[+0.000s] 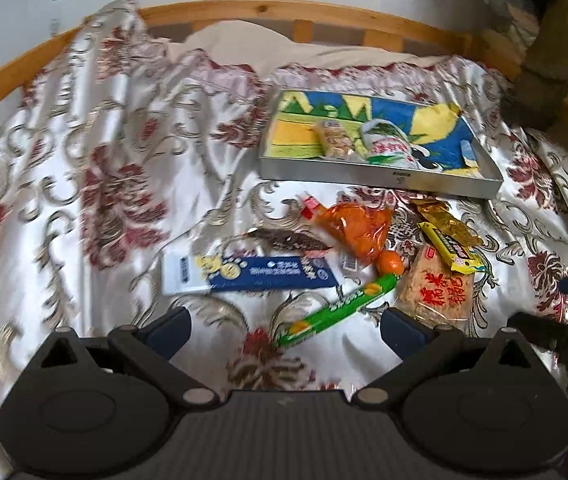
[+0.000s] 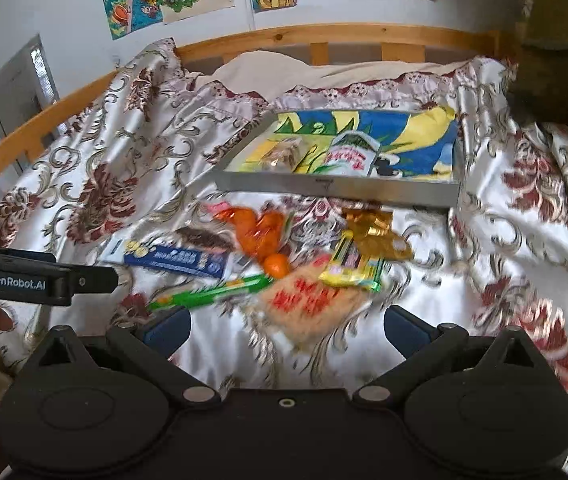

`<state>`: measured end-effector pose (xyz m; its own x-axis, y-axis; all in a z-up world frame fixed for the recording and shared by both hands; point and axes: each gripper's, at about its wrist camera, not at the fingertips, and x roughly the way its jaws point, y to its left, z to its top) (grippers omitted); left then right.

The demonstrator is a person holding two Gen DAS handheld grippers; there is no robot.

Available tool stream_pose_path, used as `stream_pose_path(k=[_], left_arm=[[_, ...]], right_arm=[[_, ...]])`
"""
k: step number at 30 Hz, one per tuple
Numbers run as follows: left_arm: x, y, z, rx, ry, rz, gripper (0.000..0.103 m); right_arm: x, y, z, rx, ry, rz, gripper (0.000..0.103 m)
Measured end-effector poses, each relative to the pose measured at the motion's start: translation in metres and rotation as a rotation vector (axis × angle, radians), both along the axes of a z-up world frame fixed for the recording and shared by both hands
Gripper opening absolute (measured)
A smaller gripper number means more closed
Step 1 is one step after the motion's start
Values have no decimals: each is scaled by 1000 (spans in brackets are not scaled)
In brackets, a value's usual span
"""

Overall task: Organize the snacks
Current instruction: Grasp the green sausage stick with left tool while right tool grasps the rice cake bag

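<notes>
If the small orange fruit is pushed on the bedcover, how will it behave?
The orange fruit looks round, so it will probably roll, not slide. The bedcover is glossy and wrinkled, so its path may bend toward a fold. The green pack and cracker pack lie close by and may stop it.

**Readable text: one brand, some red characters**

"GenRobot.AI" stands in white on the black side of the left hand-held gripper [image 2: 39,280]. The rice cracker pack [image 1: 438,288] bears large red Chinese characters. Print on the blue box [image 1: 251,274] and green stick [image 1: 340,308] is too blurred to read.
</notes>
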<state>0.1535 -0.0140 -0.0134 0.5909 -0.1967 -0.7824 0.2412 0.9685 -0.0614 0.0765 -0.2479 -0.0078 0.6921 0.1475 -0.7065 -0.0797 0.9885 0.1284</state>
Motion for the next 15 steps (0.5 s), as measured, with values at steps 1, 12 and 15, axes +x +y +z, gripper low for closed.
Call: stream_pose_path(k=[1, 12, 15], left_arm=[[6, 0, -4, -7, 13, -13, 103], [45, -19, -44, 86, 84, -111, 103], [50, -28, -52, 140, 83, -157, 102]], right_arm=[[7, -1, 0, 0, 5, 1, 102], [73, -34, -49, 246, 207, -160, 102], [80, -33, -54, 258, 217, -171, 102]])
